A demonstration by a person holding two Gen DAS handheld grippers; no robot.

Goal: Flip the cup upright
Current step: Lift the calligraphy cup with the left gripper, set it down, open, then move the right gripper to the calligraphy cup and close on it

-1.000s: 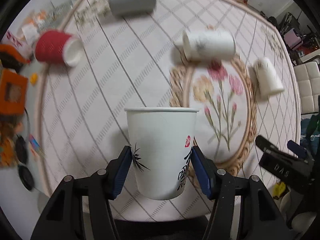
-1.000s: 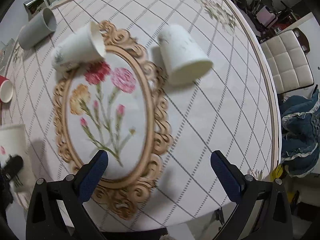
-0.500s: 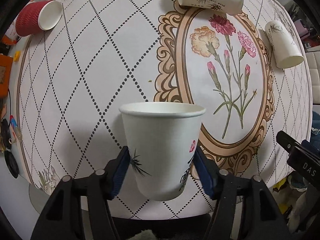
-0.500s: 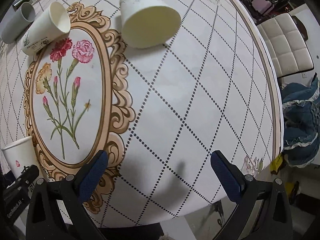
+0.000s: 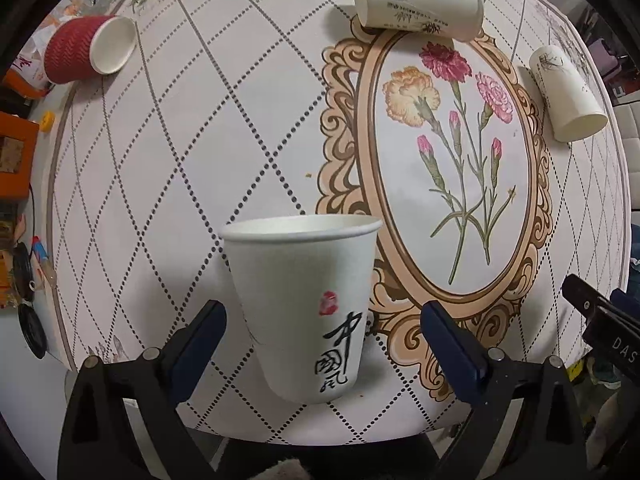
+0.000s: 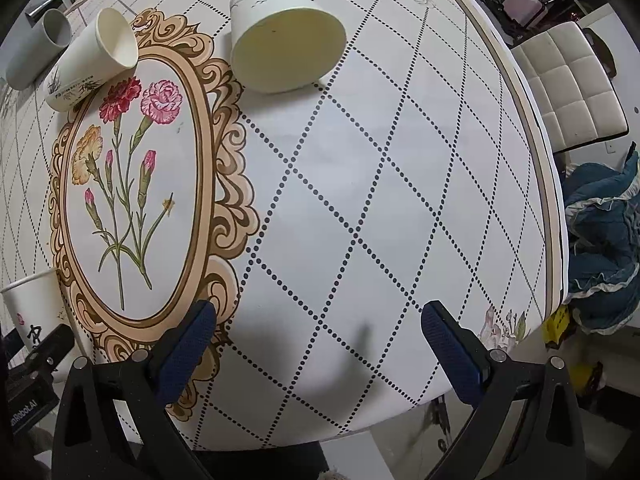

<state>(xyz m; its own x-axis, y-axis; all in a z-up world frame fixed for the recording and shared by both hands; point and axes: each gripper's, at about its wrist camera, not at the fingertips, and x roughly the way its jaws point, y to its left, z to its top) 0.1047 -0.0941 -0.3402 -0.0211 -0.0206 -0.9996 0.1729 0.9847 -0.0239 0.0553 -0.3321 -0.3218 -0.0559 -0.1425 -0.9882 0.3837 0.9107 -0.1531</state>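
Observation:
A white paper cup with black calligraphy point(image 5: 304, 304) stands upright on the table near its front edge. My left gripper point(image 5: 322, 334) is open around it, both blue pads clear of its sides. The cup also shows at the left edge of the right wrist view point(image 6: 28, 308). My right gripper point(image 6: 320, 336) is open and empty above bare tablecloth. A white cup point(image 6: 280, 36) lies on its side ahead of it, mouth toward me. Another white cup point(image 6: 92, 60) lies on its side at the oval frame's top.
A red ribbed cup point(image 5: 86, 50) lies on its side at far left. A grey cup point(image 6: 36, 54) lies at the back. Clutter and an orange box point(image 5: 14, 156) sit off the table's left. A white chair point(image 6: 568, 88) and blue cloth point(image 6: 604, 240) are off its right edge.
My left gripper has opened and let go of the calligraphy cup, which now stands on the table. My right gripper has moved forward, closer to the lying white cup.

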